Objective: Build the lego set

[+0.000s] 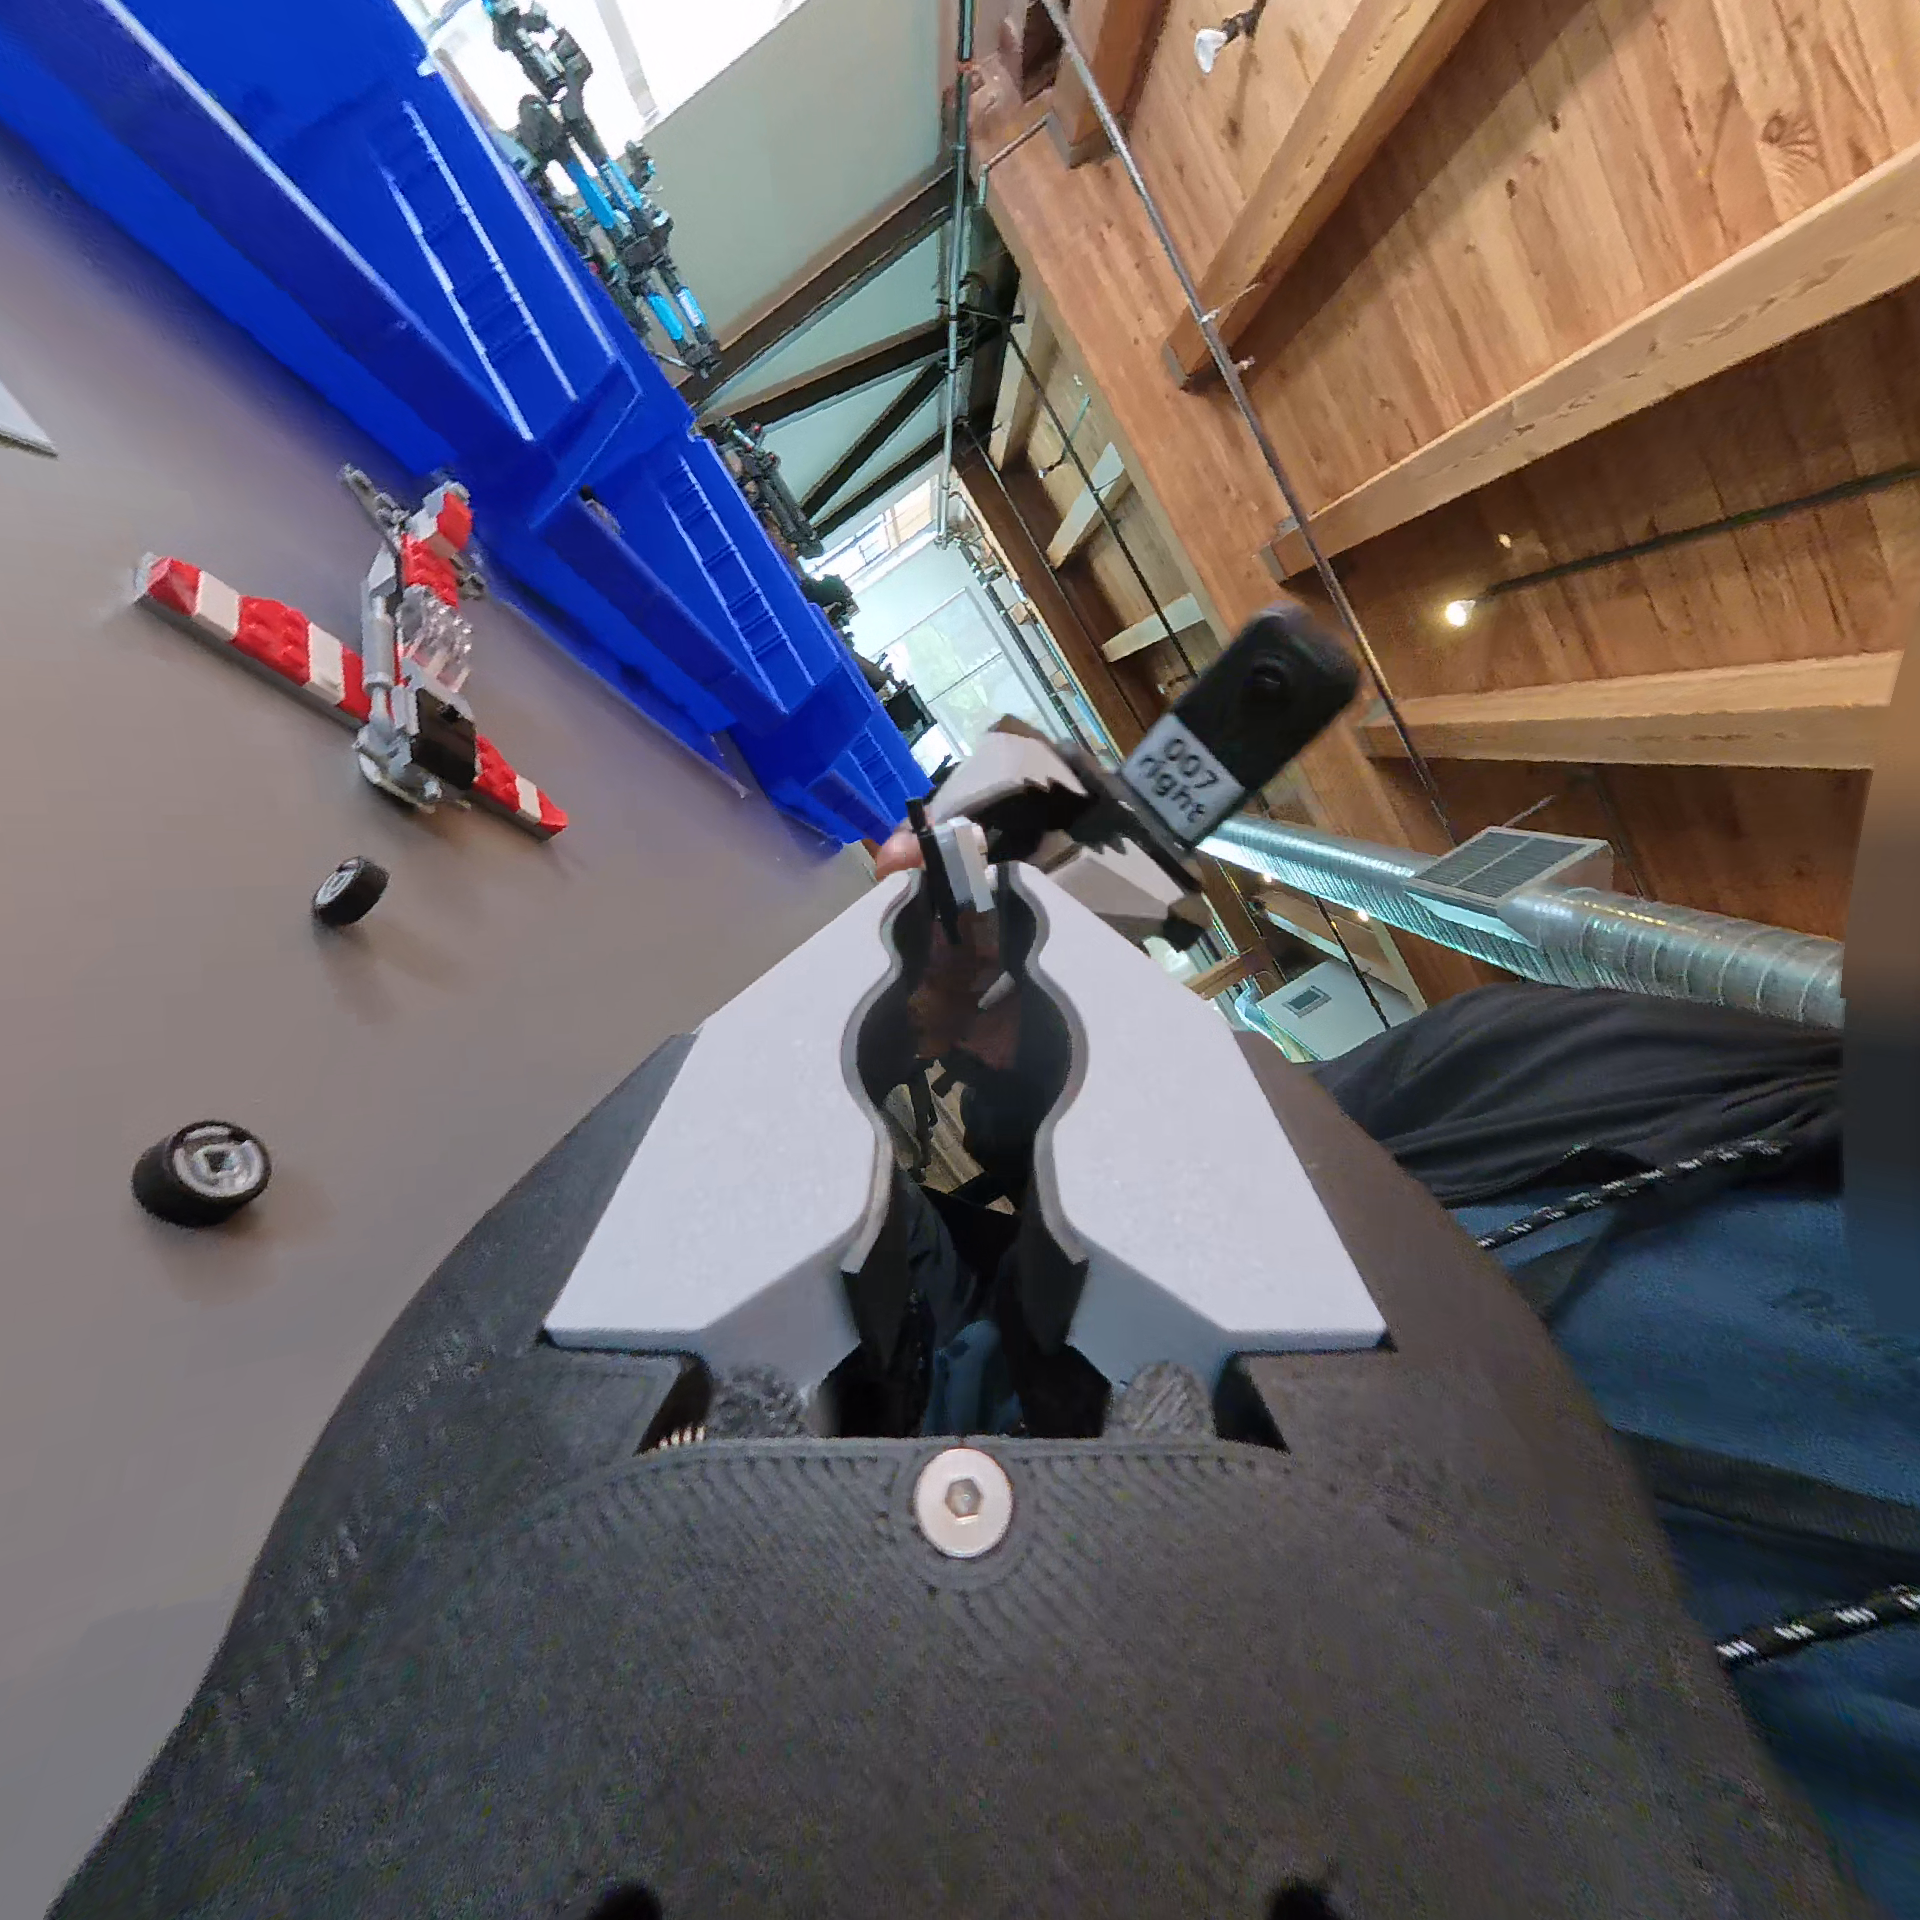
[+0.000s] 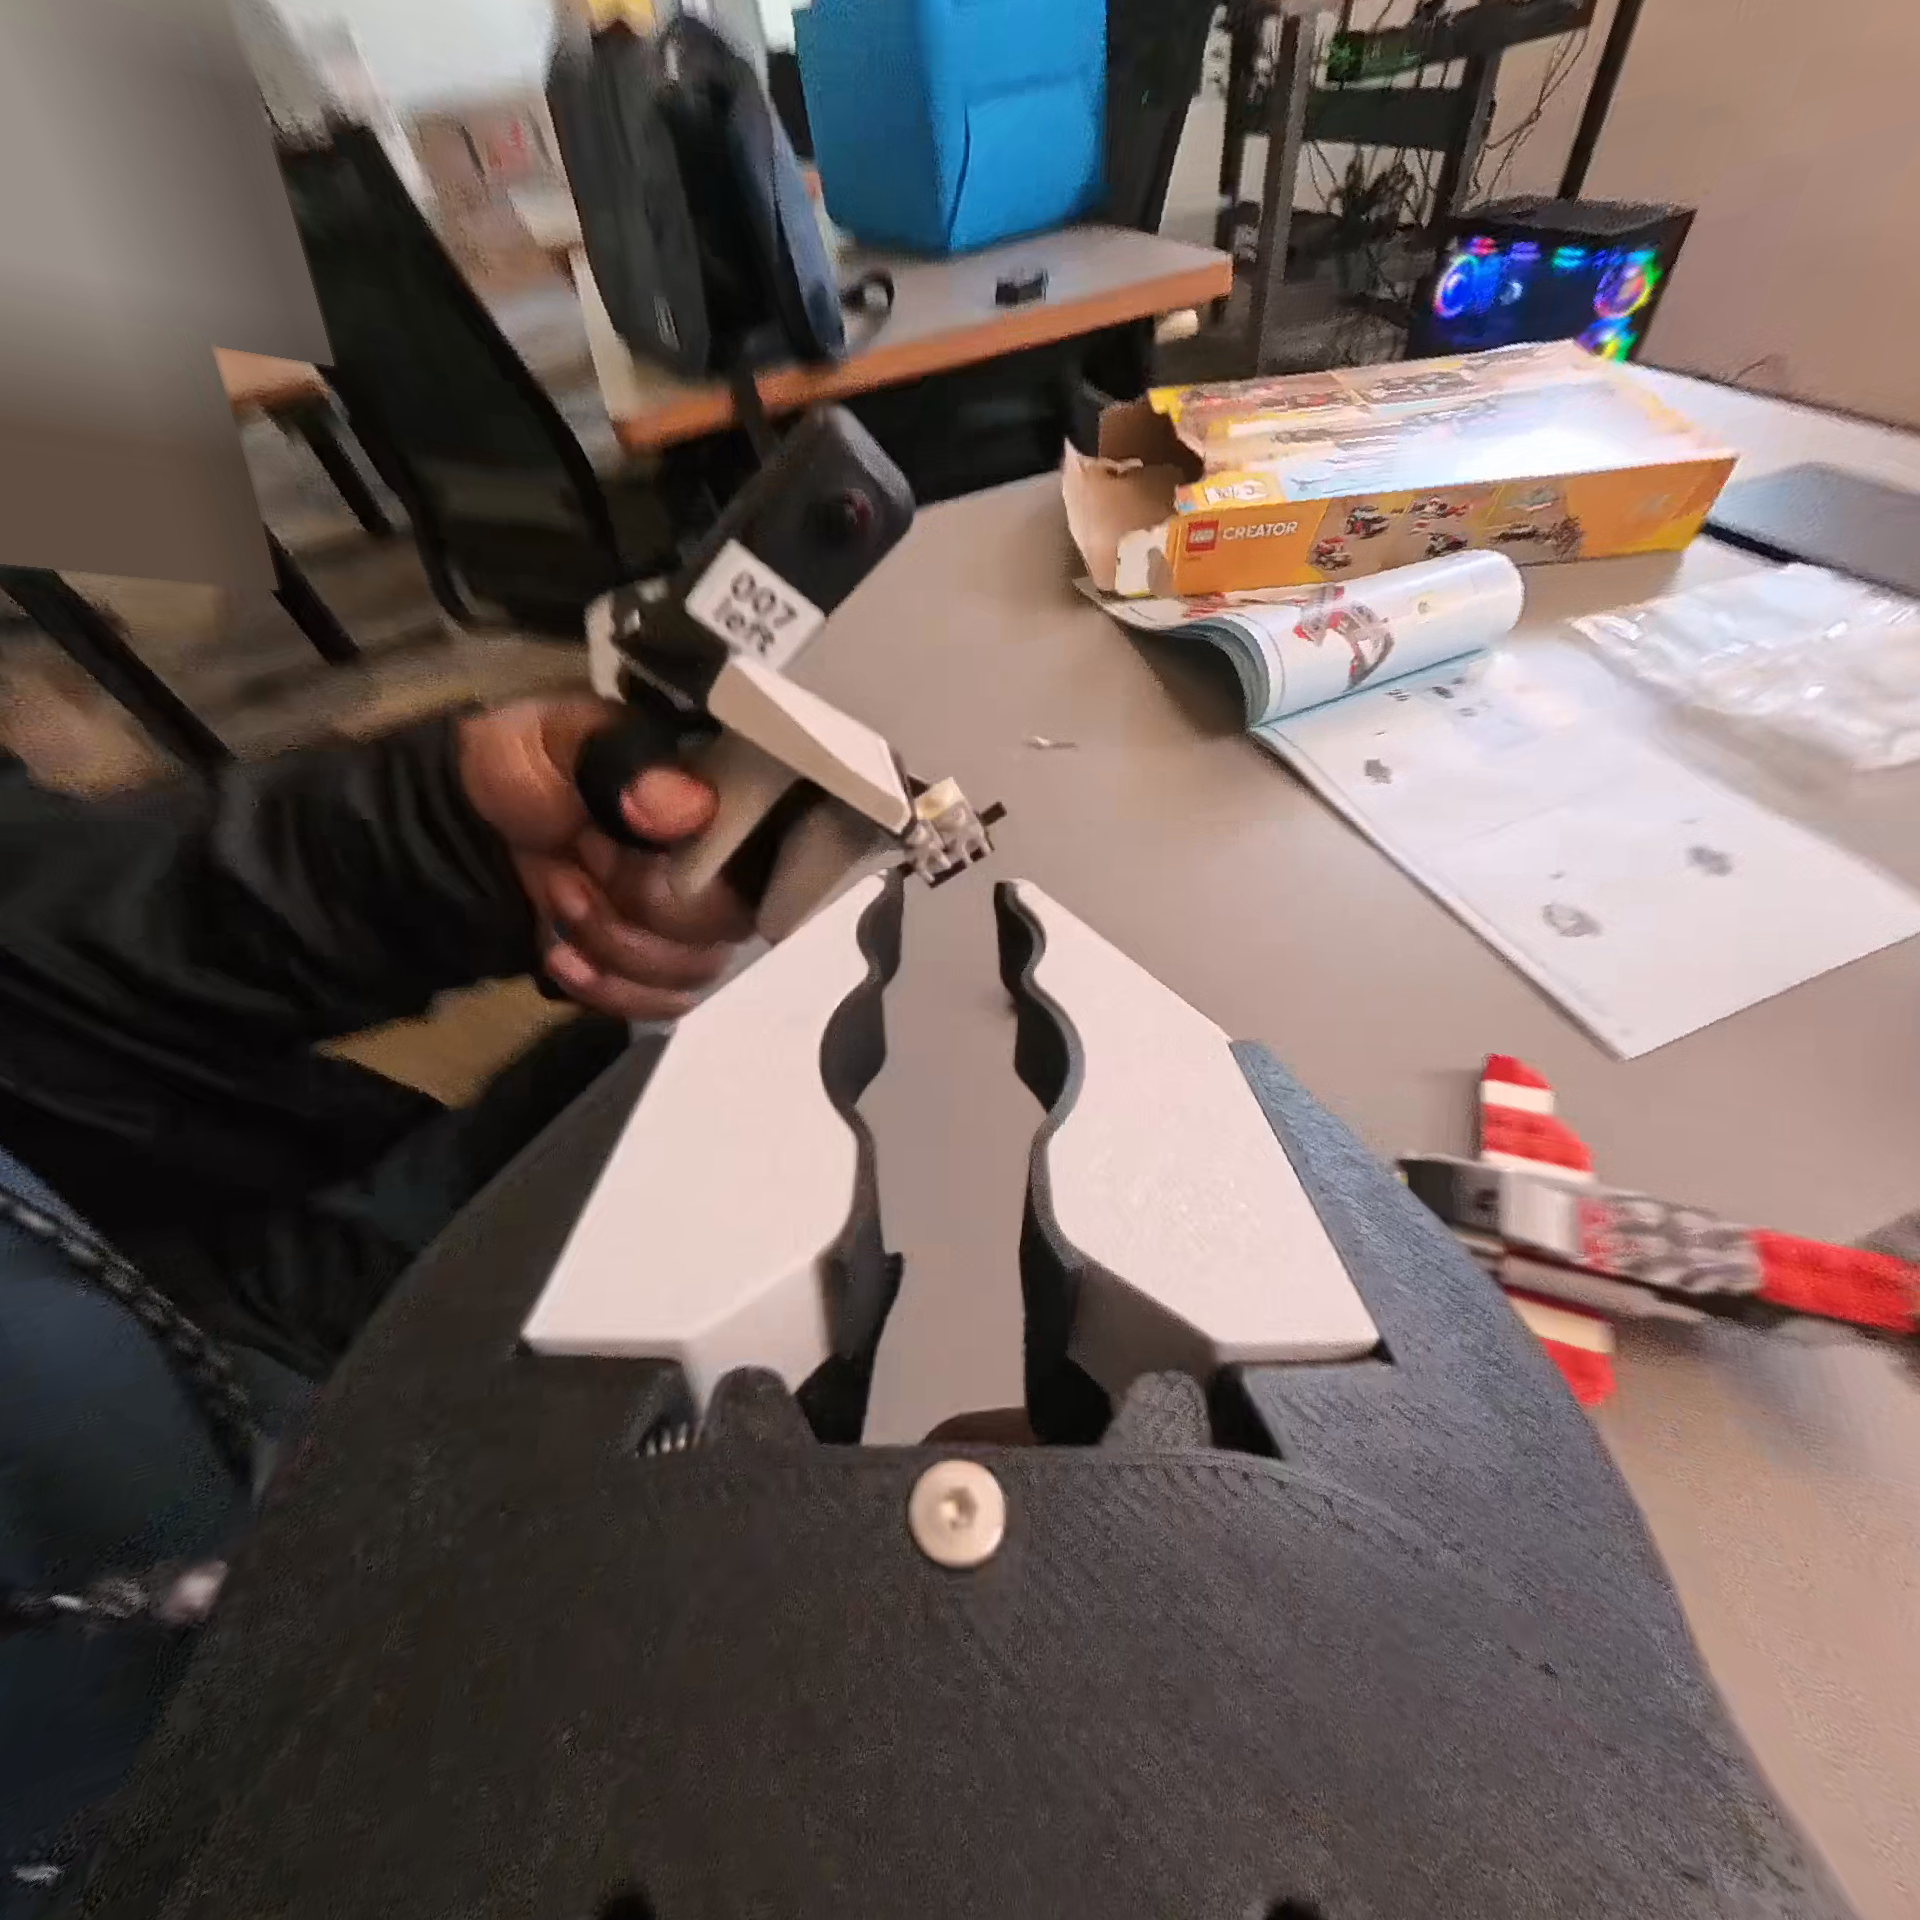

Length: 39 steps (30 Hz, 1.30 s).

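My left gripper [image 1: 961,883] is shut on a small grey-and-white brick assembly [image 1: 958,854] with a black rod, held in the air off the table's edge. It also shows in the right wrist view [image 2: 951,828], pinched at the left gripper's tip. My right gripper [image 2: 948,894] is open, its tips just below that assembly; one of its fingers [image 1: 997,779] shows beside the piece. A partly built red-and-white plane [image 1: 395,675] lies on the grey table [image 1: 260,987], also at the right in the right wrist view [image 2: 1621,1247]. Two black wheels [image 1: 350,890] [image 1: 203,1172] lie loose.
Blue bins [image 1: 582,416] line the table's far side. The set's box [image 2: 1434,488], an open instruction booklet [image 2: 1455,748] and clear plastic bags [image 2: 1766,665] lie on the table [image 2: 1195,831]. A person's hand [image 2: 603,862] grips the left tool's handle. Less than 4 cm separates the two grippers' tips. The partly built red-and-white plane [image 1: 395,675] is about equally far from each gripper, around 15 cm.
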Available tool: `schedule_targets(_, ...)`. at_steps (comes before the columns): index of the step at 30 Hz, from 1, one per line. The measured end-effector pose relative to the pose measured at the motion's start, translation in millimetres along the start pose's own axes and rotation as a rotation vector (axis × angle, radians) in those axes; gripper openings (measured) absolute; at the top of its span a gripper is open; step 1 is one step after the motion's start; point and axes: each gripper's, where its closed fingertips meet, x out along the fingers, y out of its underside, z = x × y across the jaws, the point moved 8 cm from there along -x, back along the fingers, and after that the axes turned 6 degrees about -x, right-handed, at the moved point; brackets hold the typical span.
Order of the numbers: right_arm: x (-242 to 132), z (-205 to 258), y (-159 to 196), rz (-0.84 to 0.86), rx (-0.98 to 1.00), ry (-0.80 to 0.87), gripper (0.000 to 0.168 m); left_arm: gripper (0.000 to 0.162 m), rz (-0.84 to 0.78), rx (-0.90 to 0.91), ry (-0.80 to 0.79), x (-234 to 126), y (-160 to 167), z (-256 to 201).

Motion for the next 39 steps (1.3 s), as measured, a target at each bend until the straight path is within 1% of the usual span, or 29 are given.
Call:
schedule_targets(4, -2, -6, -3, -0.153, 0.279, -0.165, 0.028, 0.012, 0.015, 0.058, 0.044, 2, 0, -7)
schedule_targets(6, -2, -6, -5, -0.188, 0.34, -0.224, 0.029, 0.012, 0.026, 0.088, 0.061, 4, 1, -11)
schedule_targets(13, -1, 1, -2, -0.172, 0.33, -0.265, 0.025, 0.013, 0.048, 0.171, 0.114, 10, 5, -23)
schedule_targets(17, -3, 3, -4, -0.199, 0.336, -0.301, 0.016, 0.013, 0.054, 0.204, 0.126, 10, 5, -26)
schedule_targets(23, -3, 5, -5, -0.23, 0.366, -0.353, 0.015, 0.014, 0.065, 0.232, 0.148, 9, 6, -31)
schedule_targets(39, -1, 4, 1, -0.22, 0.421, -0.374, 0.012, 0.013, 0.097, 0.304, 0.089, 8, 7, -32)
